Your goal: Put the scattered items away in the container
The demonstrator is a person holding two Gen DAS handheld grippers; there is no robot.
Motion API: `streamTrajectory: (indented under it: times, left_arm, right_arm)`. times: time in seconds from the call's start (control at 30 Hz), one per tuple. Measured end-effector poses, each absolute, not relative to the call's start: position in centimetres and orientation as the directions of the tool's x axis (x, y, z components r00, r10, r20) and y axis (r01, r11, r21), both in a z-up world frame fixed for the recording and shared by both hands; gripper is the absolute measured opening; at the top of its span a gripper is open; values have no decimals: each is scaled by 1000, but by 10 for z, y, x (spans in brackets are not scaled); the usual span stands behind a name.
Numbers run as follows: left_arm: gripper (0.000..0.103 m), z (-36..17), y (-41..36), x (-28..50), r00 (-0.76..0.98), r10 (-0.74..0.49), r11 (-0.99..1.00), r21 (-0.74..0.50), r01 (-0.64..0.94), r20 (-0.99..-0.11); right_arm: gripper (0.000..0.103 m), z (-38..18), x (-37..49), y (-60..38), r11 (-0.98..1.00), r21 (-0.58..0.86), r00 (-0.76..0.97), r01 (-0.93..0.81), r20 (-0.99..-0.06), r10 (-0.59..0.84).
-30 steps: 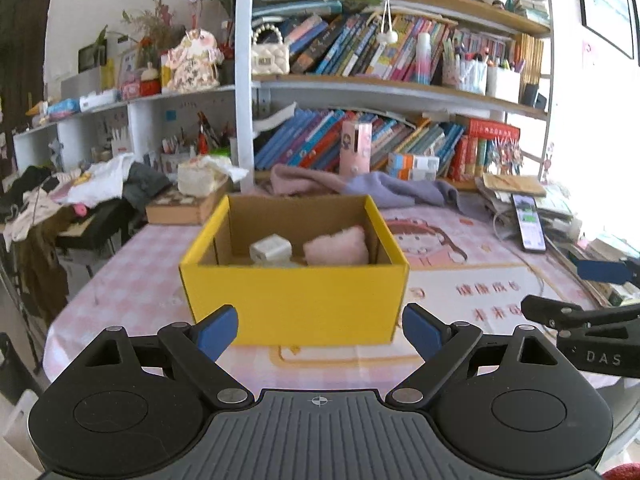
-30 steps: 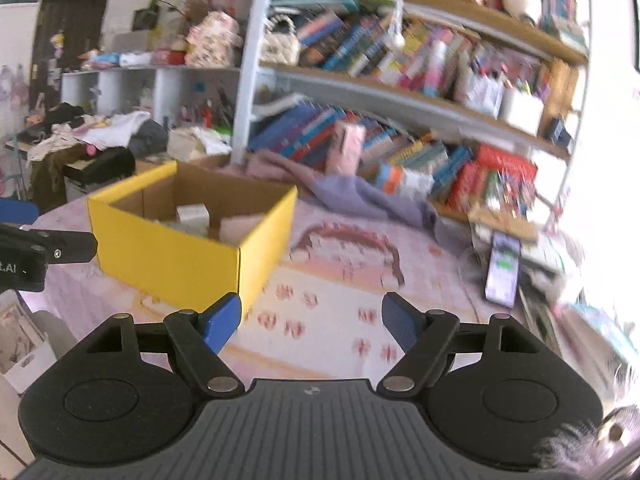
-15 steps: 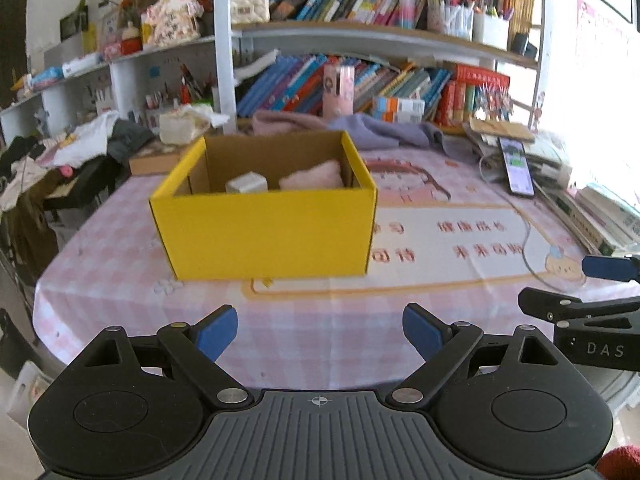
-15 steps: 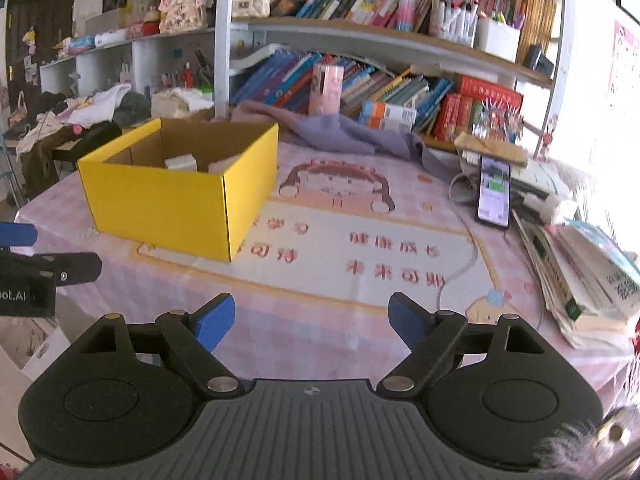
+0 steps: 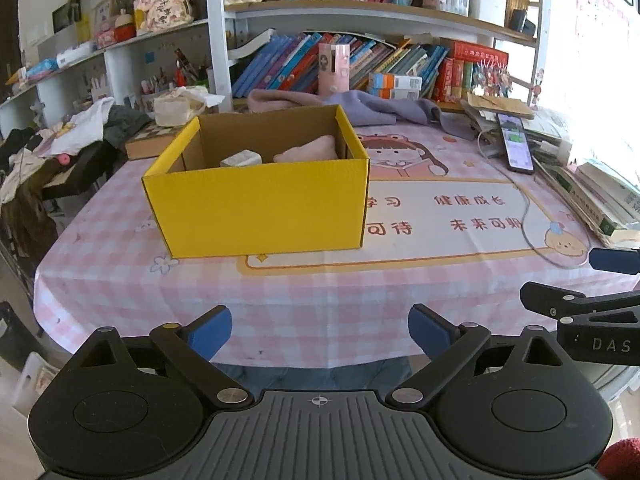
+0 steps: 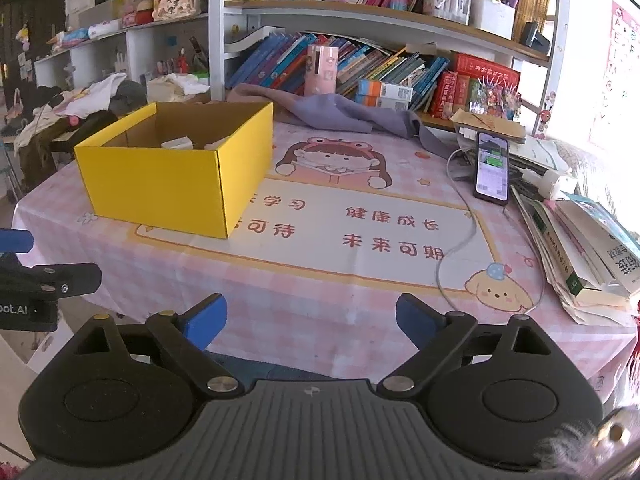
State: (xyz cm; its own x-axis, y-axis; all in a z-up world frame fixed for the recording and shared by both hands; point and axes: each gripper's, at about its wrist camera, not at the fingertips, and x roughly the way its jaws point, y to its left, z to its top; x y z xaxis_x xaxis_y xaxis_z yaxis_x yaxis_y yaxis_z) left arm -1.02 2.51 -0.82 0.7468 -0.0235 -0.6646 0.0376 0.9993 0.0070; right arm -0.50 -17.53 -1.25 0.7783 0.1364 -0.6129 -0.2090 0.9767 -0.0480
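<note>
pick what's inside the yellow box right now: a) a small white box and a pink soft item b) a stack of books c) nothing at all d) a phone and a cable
a: looking into the yellow box from the left wrist view, a small white box sits beside a pink soft item; the phone lies out on the tablecloth instead.

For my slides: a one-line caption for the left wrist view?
Open left gripper faces a yellow box holding a white block and pink pouch.
</note>
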Motion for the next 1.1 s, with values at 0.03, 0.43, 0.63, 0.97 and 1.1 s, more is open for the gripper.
streamTrajectory:
  times: [0.03, 0.43, 0.63, 0.97, 1.1]
  left_arm:
    - [97, -9, 26, -10, 742, -29, 999, -3, 37, -670]
    - [100, -13, 25, -11, 719, -21, 1000, -9, 21, -695]
    - [100, -15, 24, -10, 705, -19, 1000, -7, 20, -709]
    - [100, -14, 23, -11, 705, -17, 1000, -1, 23, -709]
    - [100, -14, 23, -12, 706, -14, 1000, -3, 17, -708]
  right_arm:
    - [94, -13, -6, -175, 977, -50, 778, -209, -614, 135]
    - [101, -15, -11, -176, 973, -53, 763, -226, -631, 143]
    - [103, -17, -12, -175, 970, -61, 754, -234, -642, 141]
    - [103, -17, -12, -175, 971, -62, 753, -230, -644, 137]
    - [103, -19, -11, -176, 970, -64, 747, -235, -650, 138]
